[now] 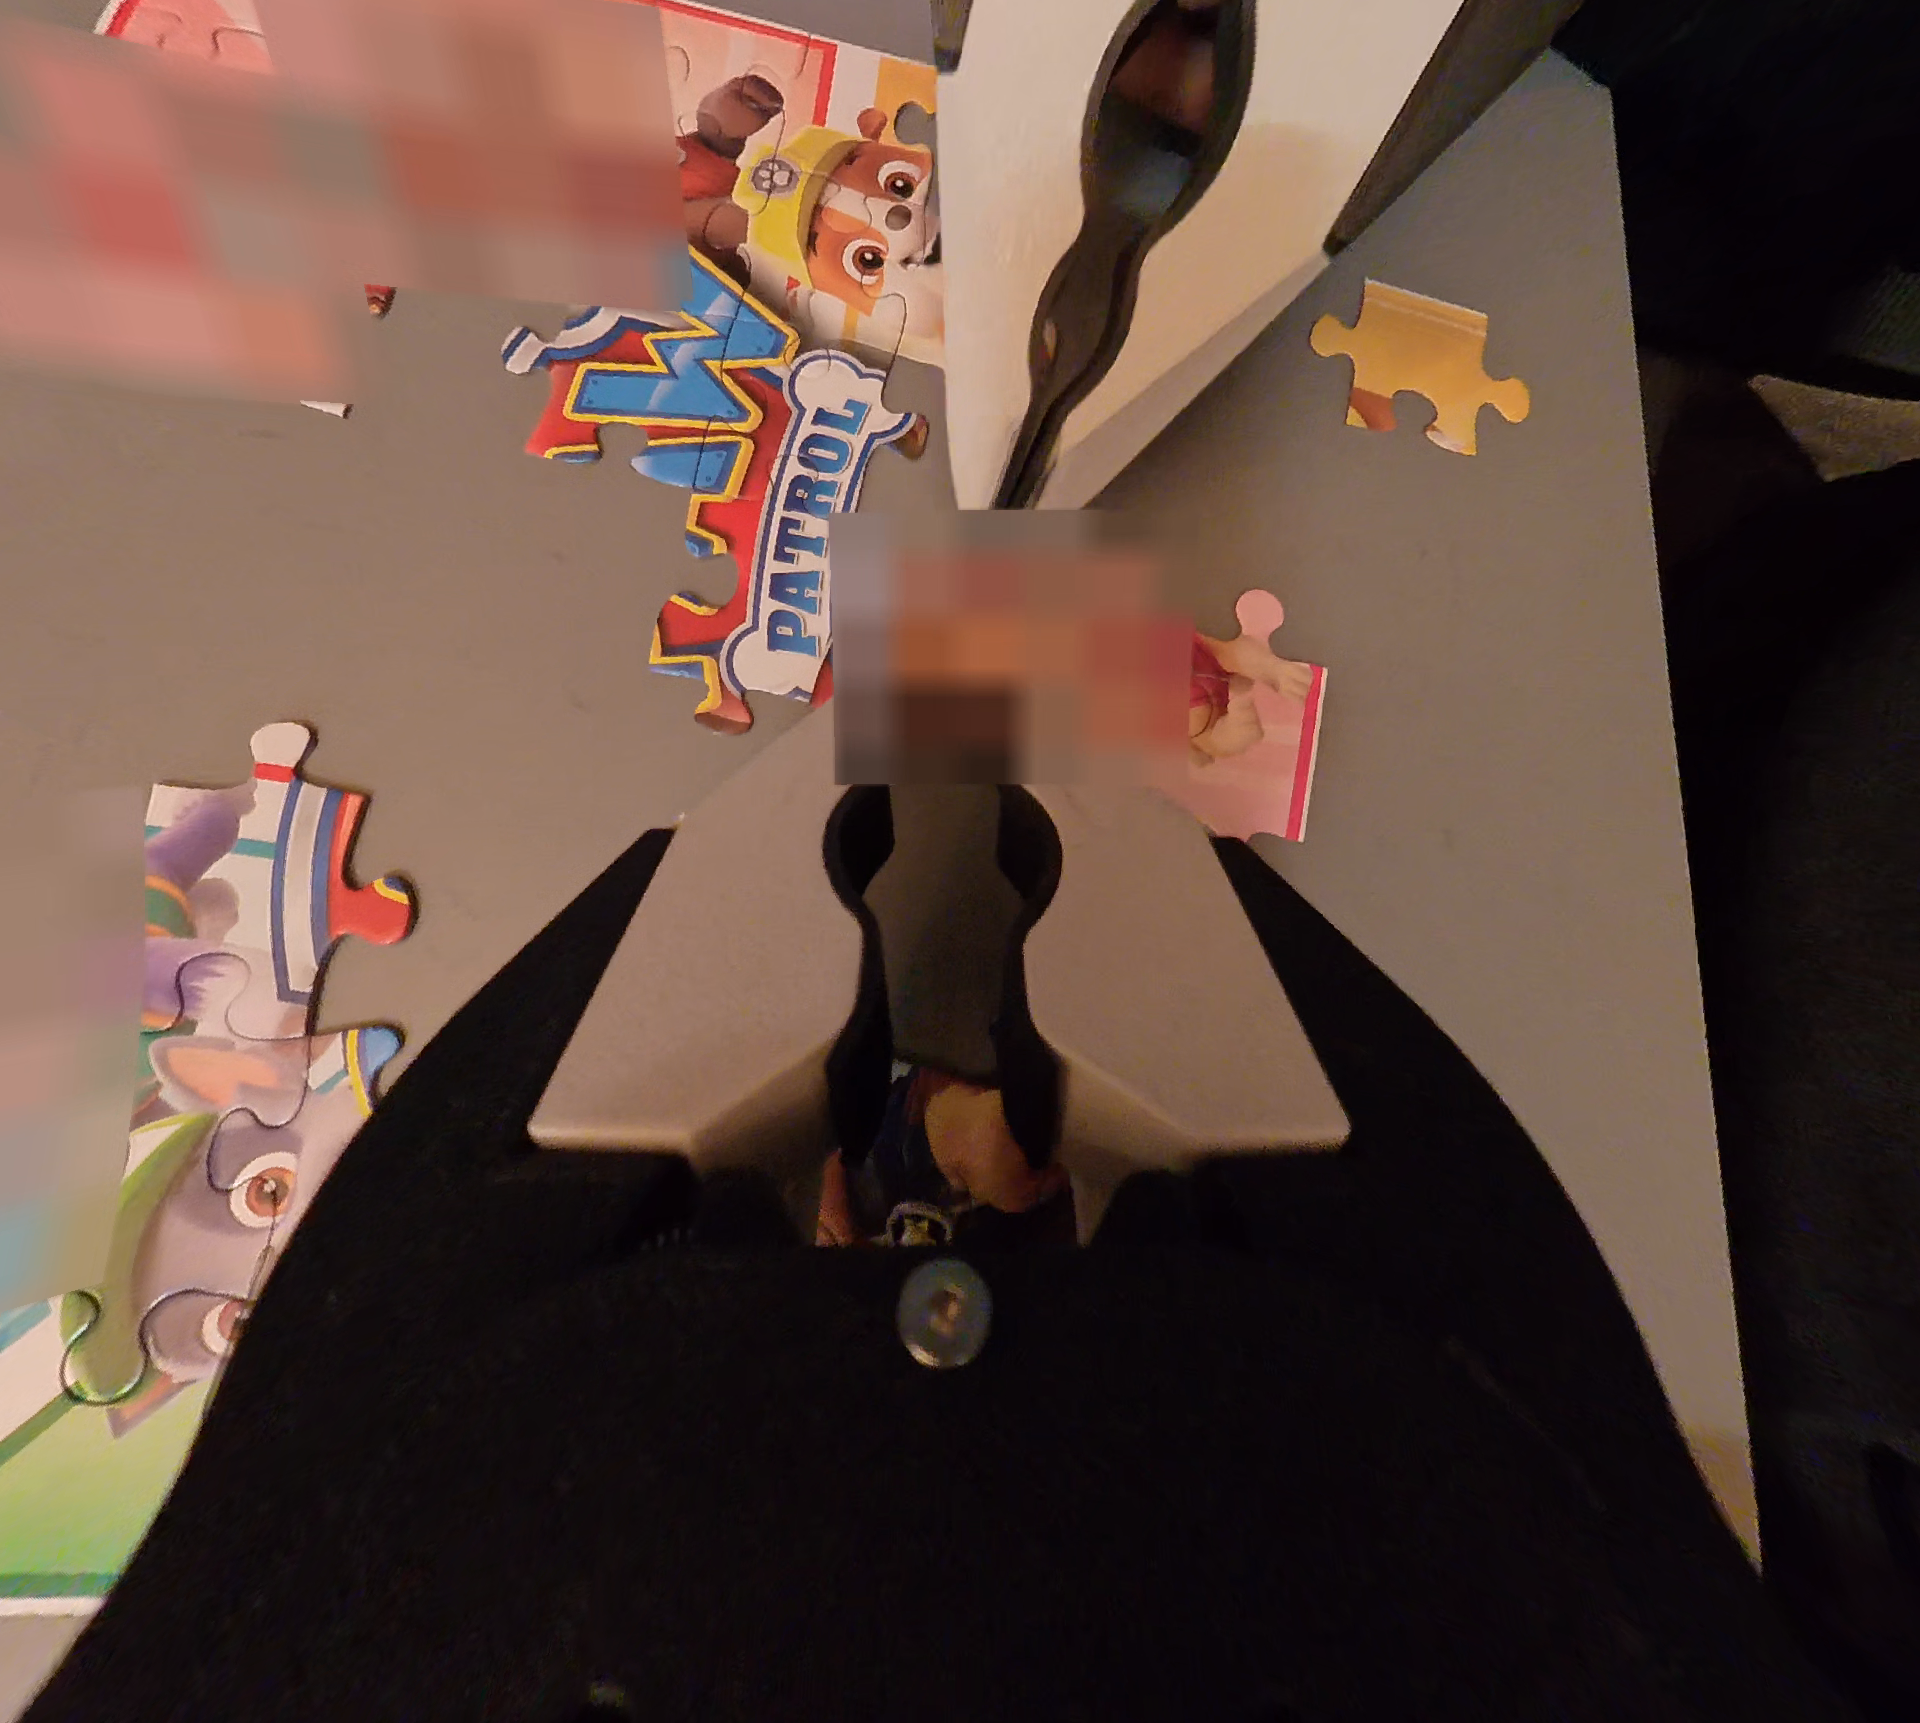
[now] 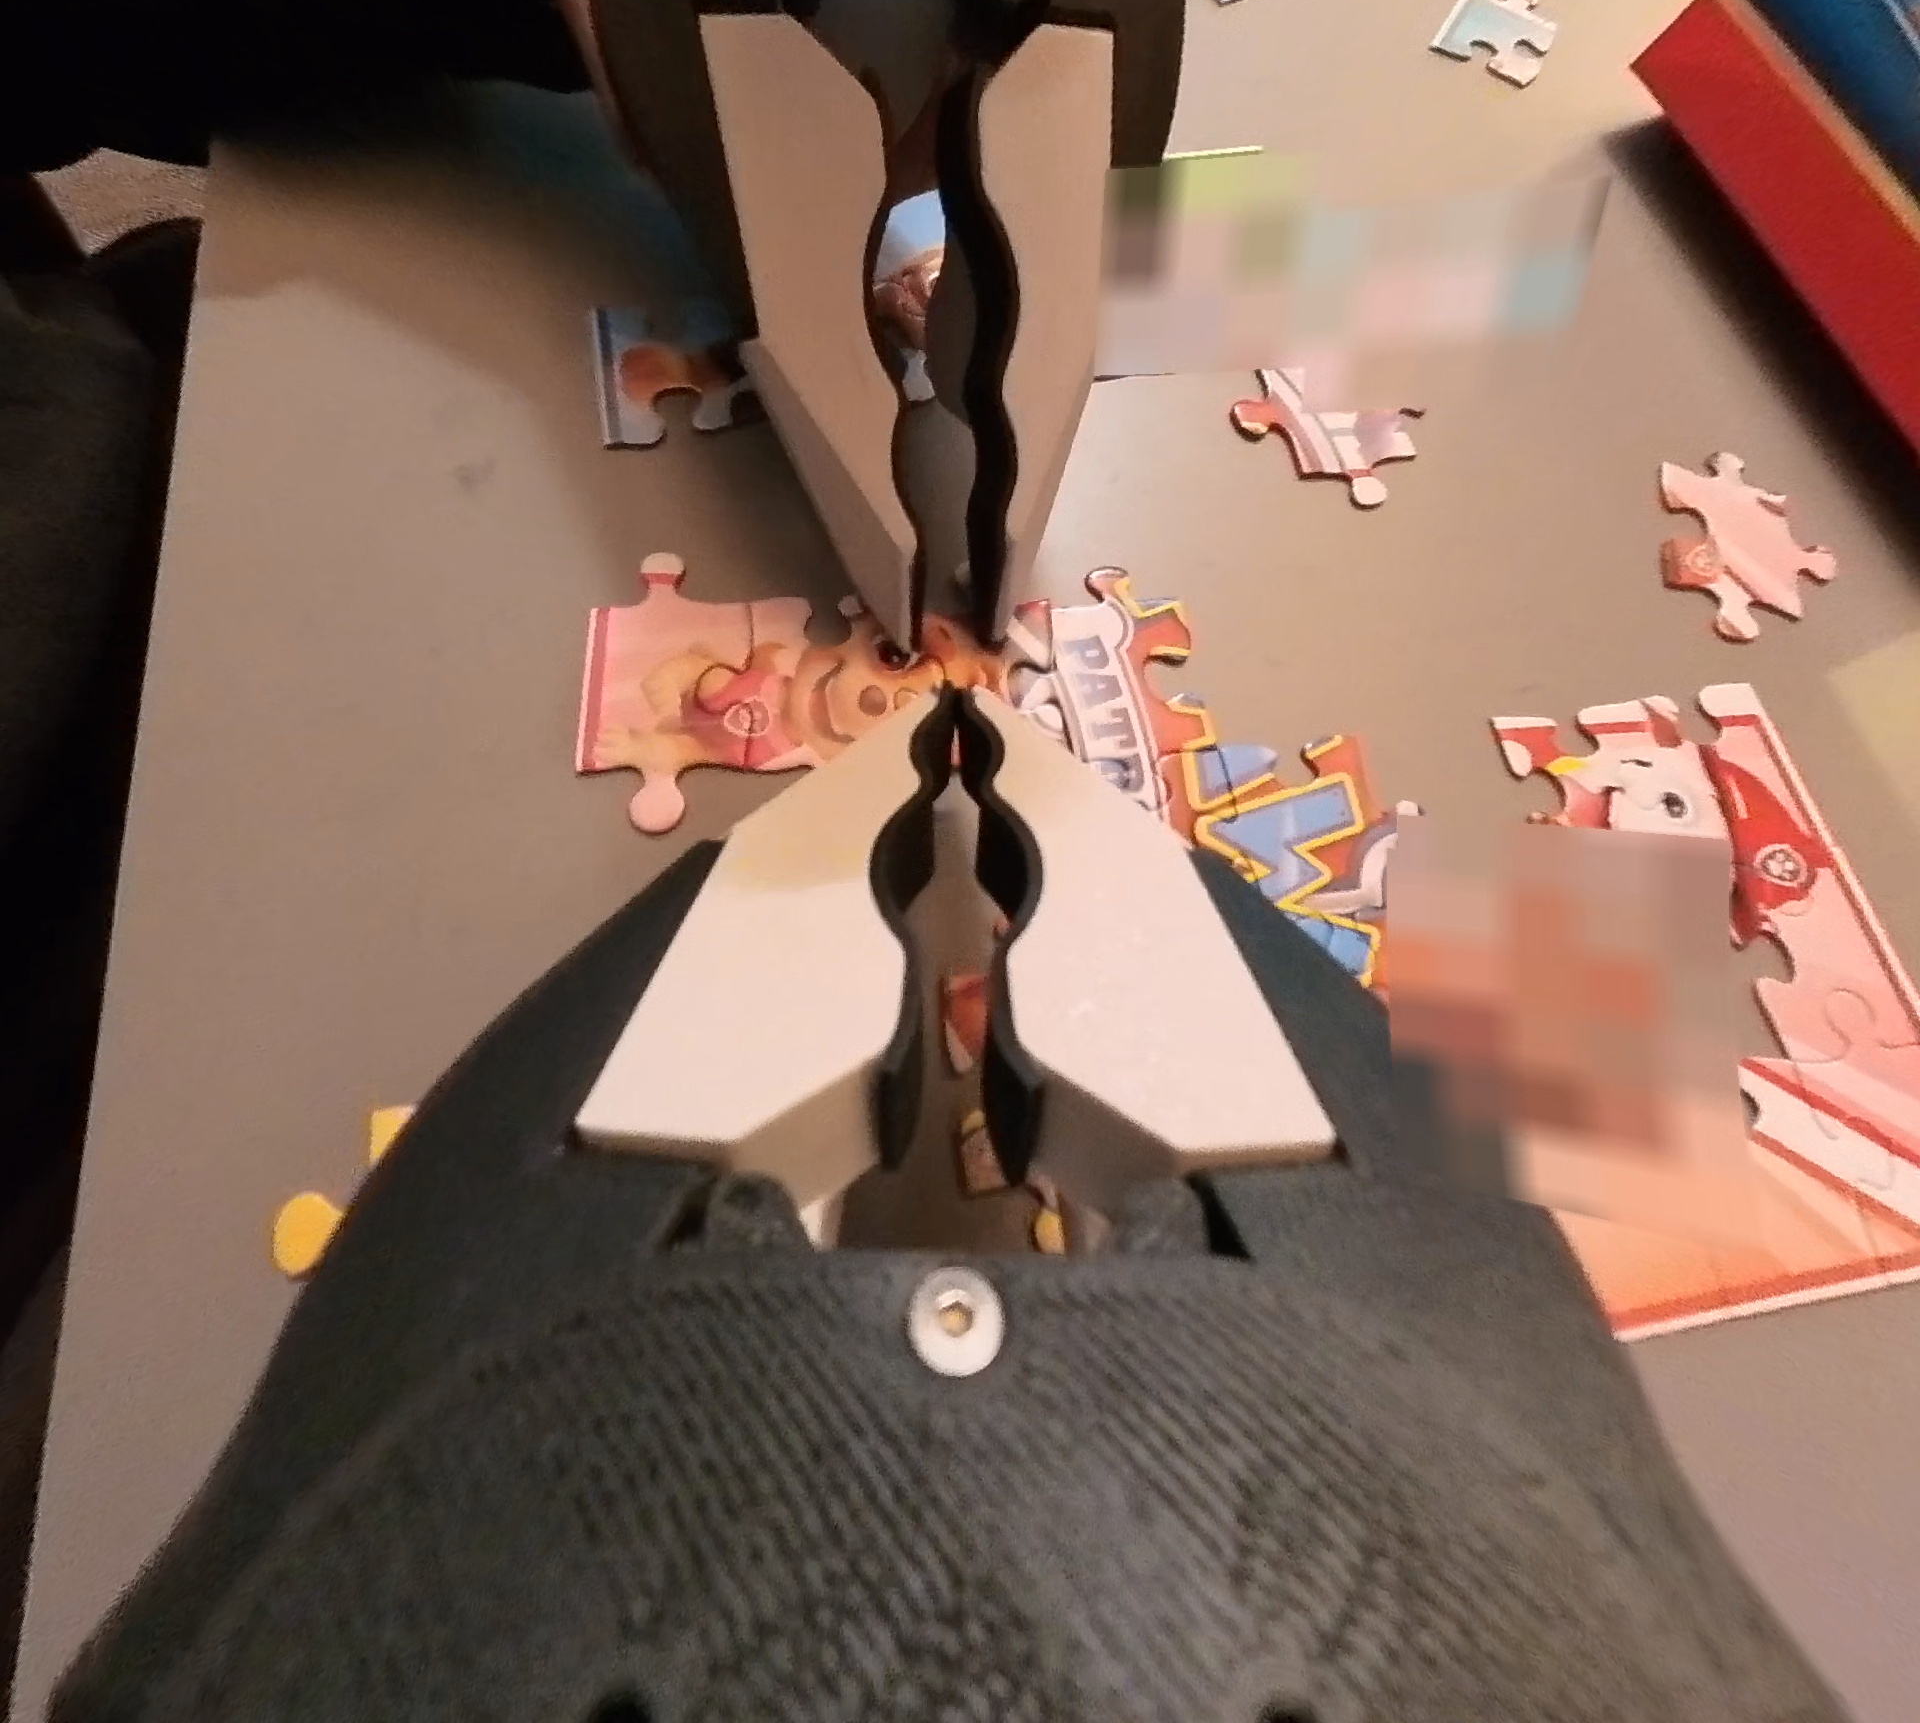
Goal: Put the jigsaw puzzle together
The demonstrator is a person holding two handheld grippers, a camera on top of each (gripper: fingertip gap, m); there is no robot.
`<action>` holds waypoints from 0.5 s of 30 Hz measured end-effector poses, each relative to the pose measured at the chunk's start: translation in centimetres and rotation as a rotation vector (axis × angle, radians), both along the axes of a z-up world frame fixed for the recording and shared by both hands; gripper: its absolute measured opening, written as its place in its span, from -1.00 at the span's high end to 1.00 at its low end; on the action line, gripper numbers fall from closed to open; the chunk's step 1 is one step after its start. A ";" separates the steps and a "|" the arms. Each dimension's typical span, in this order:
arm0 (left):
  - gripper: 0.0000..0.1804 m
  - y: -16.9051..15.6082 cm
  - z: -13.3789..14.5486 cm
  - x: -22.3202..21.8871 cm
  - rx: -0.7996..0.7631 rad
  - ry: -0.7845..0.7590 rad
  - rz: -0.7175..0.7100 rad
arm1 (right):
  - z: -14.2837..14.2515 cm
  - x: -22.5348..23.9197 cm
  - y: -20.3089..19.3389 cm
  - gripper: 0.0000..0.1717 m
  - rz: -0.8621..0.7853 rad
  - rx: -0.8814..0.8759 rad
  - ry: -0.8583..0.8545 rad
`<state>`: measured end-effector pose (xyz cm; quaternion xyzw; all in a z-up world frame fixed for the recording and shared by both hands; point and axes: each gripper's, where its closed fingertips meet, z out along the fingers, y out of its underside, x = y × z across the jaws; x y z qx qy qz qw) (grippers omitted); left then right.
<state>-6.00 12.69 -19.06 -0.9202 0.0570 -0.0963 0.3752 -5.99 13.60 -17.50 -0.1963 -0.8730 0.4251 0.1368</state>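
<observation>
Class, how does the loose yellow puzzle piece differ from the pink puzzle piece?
The yellow puzzle piece lies alone; the pink puzzle piece is joined to a neighbour. Yellow sits clear of the jaws; pink lies beside them. Both lie flat on the grey table.

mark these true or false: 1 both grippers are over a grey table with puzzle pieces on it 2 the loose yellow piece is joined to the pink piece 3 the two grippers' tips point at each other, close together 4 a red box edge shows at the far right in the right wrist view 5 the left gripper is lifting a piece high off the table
1. True: puzzle pieces lie across the grey table.
2. False: the yellow piece lies alone, apart from the pink piece.
3. True: the left gripper and right gripper nearly meet, tip to tip.
4. True: the red box lies there.
5. False: its tips are down at the flat pieces.
</observation>
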 end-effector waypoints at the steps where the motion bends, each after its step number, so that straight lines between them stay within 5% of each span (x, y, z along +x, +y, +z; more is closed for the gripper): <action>1: 0.88 0.0 0.0 0.1 0.000 -0.003 0.001 | -0.3 -0.2 0.0 1.00 -0.009 0.017 -0.003; 15: 0.76 -1.1 -0.1 -1.0 -0.023 -0.029 0.062 | -1.5 -1.0 0.7 1.00 -0.060 0.095 0.006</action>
